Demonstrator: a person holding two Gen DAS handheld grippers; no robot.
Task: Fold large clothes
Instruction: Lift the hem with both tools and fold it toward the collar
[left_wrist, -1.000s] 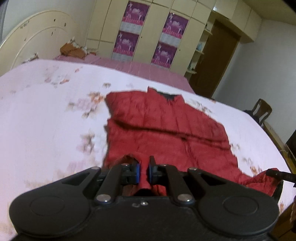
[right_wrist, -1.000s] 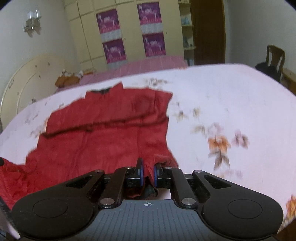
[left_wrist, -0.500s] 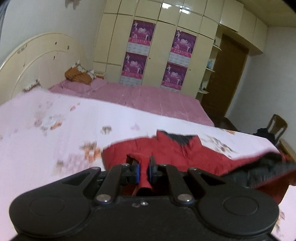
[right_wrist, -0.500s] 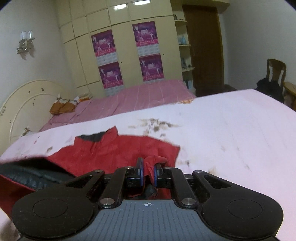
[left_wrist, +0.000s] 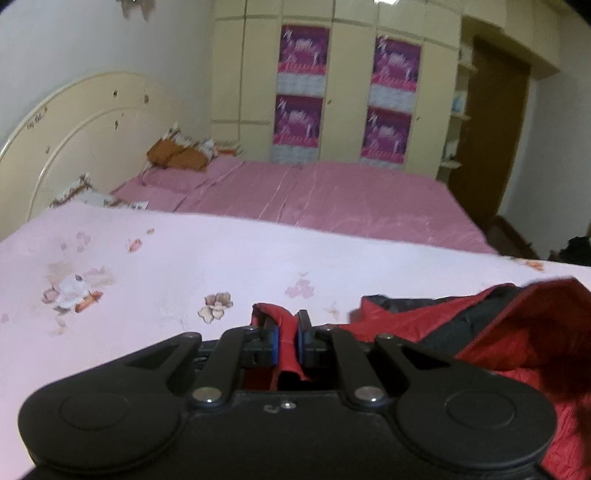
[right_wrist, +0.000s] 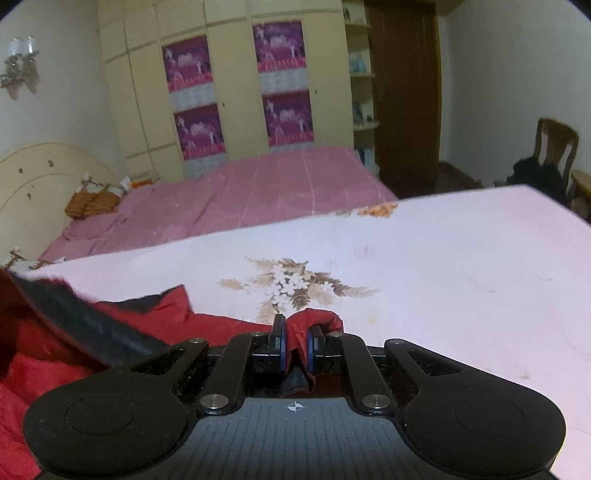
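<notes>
Folding stage: a judgement only; near hem of the red jacket (left_wrist: 524, 332) looks carried toward the far side, so the half-fold is mid-way, not laid down.
Jacket, place: on the floral bedsheet (left_wrist: 184, 258) of the near bed, bunched between the two tools; dark lining (right_wrist: 85, 325) turned upward along the raised edge.
Jacket, left-wrist view: bulk lies right of the tool, red shell over dark inner face, partly blurred.
Jacket, right-wrist view: bulk lies left of the tool, a red corner resting flat on the sheet just beyond the lining.
Left tool (left_wrist: 287, 338): jaws pinched nearly together on a small tuft of red fabric that pokes up between the blue pads.
Right tool (right_wrist: 295, 341): jaws likewise close-set, clamped on a rolled red fold that bulges over the right pad.
Surroundings: pink-covered bed (left_wrist: 332, 199) beyond, cream headboard (left_wrist: 74, 133) far left, wardrobe (right_wrist: 229, 74) with purple posters behind, wooden chair (right_wrist: 554, 147) far right.
Risk, grip: each hold is a thin pinch of slippery padded cloth; a quick pull could slide it out.
Risk, alignment: if one tool runs ahead, the fold edge lands skewed.
Risk, bulk: trapped air and bunching in the middle may leave the fold lumpy.
Unclear: sleeve positions, hidden under the heap.
</notes>
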